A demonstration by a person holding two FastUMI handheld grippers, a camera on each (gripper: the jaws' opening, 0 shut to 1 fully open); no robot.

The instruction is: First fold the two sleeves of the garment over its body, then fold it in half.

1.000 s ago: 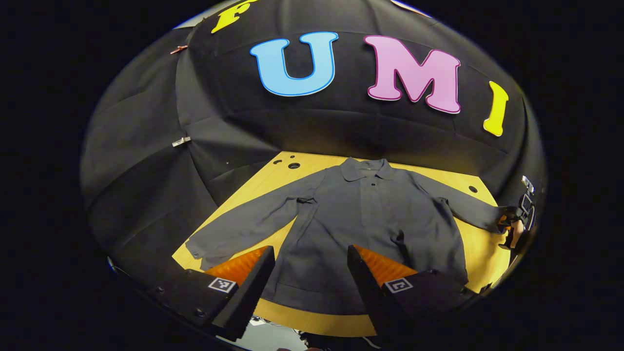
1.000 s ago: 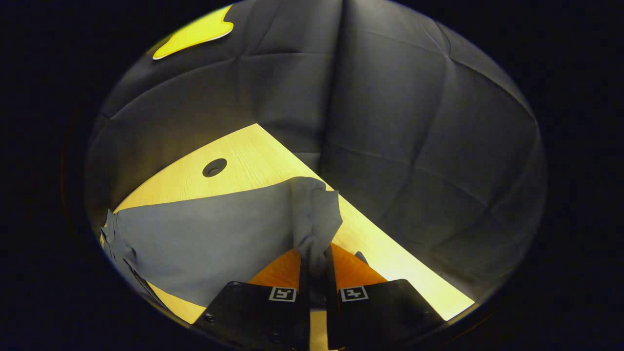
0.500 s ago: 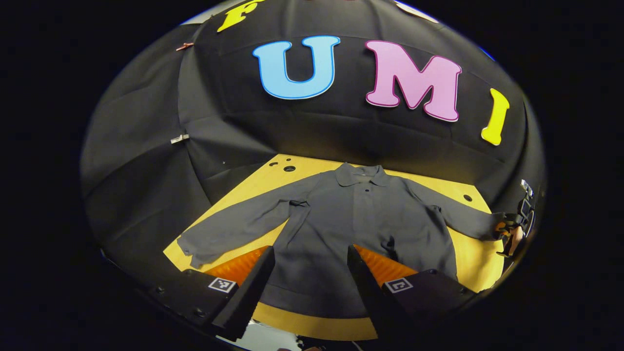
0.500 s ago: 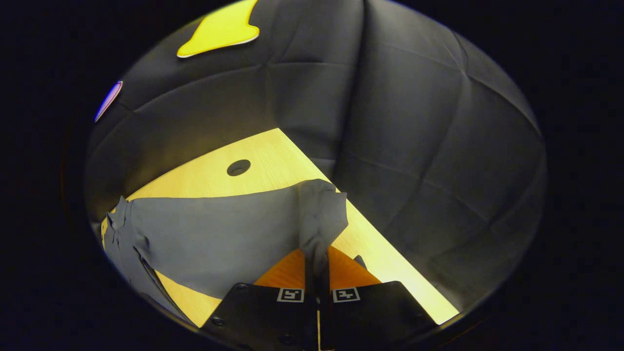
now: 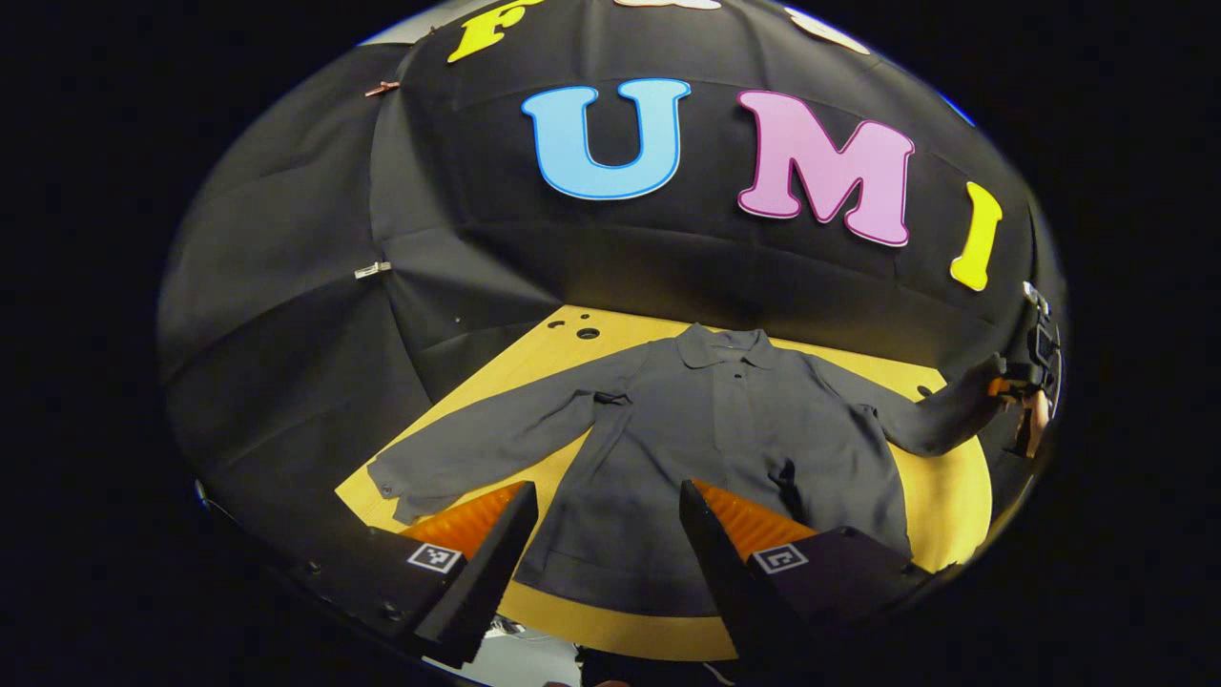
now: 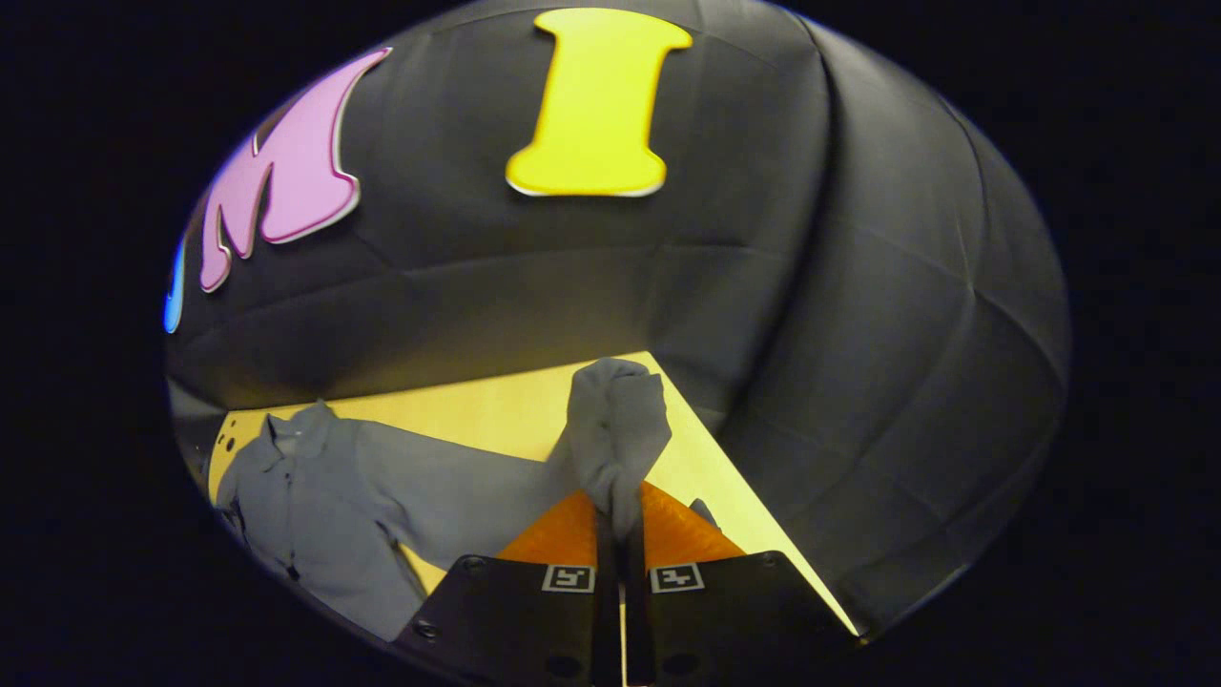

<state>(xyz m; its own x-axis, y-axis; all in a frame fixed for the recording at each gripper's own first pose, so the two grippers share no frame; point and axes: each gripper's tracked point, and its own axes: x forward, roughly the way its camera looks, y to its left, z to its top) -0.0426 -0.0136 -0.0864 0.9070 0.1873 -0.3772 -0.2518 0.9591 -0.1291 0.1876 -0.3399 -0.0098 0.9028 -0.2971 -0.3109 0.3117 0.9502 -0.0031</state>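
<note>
In the left gripper view, my left gripper (image 5: 606, 534) sits nearest, its fingers (image 5: 482, 563) spread wide apart with nothing between them, held above the near edge of the counter (image 5: 944, 487). Just past them lies the shirt (image 5: 706, 448), dark grey, spread face up on the yellow wooden counter with its hem toward me and its collar (image 5: 725, 345) at the far side. Its left sleeve (image 5: 486, 444) lies flat, angled out toward the counter's near left corner, the cuff close to the edge. Its right sleeve (image 5: 916, 415) runs out to the right, and its end rises off the counter to where my right gripper (image 5: 1025, 386) holds it at the far right of the view, with a hand (image 5: 1038, 417) just behind it. Small holes (image 5: 584, 332) mark the counter's far left corner, beyond the shoulder.

In the right gripper view, my right gripper (image 6: 622, 563) is closed on the cuff (image 6: 618, 429): both fingers press together on the cloth, which bunches up in a standing fold just above them. The sleeve (image 6: 458, 487) slopes down and away to the left from that pinch to the shirt's body (image 6: 305, 506), which lies flat on the counter (image 6: 496, 410). Beyond the counter hangs the black booth wall (image 6: 858, 334).
</note>
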